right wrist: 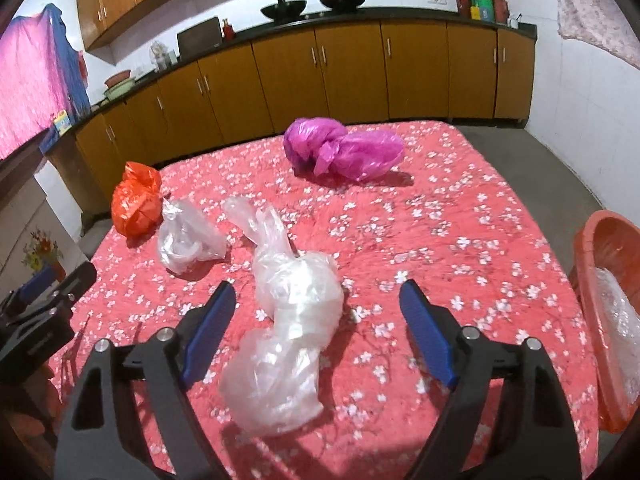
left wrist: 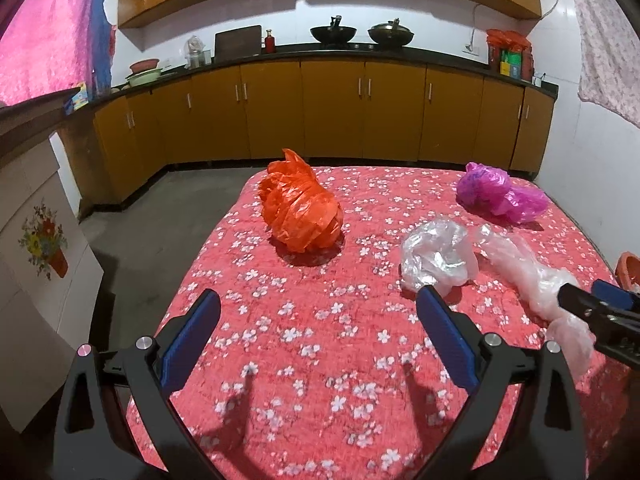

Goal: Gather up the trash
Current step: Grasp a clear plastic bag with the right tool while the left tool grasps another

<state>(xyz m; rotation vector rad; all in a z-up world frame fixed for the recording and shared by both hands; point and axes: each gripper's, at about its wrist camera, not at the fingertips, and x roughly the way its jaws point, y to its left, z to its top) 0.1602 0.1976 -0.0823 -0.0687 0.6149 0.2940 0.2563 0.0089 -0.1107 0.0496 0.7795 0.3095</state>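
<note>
Basin [right wrist: 600,264] w/ plastic shows fully in right view only — left clips it.

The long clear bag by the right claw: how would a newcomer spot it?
On the pink floral-quilted table, look just ahead of the right claw. The long crumpled clear plastic bag lies there, stretched lengthwise, unlike the smaller balled-up clear bag beside the orange bag.

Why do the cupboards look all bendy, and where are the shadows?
Left wrist view: the fisheye lens bows the cupboards and darkens the corners; the left gripper throws sharp finger shadows onto the flowered cloth. Right wrist view: the same bending, glare on the long clear bag, a shadow beside the pink bag.
</note>
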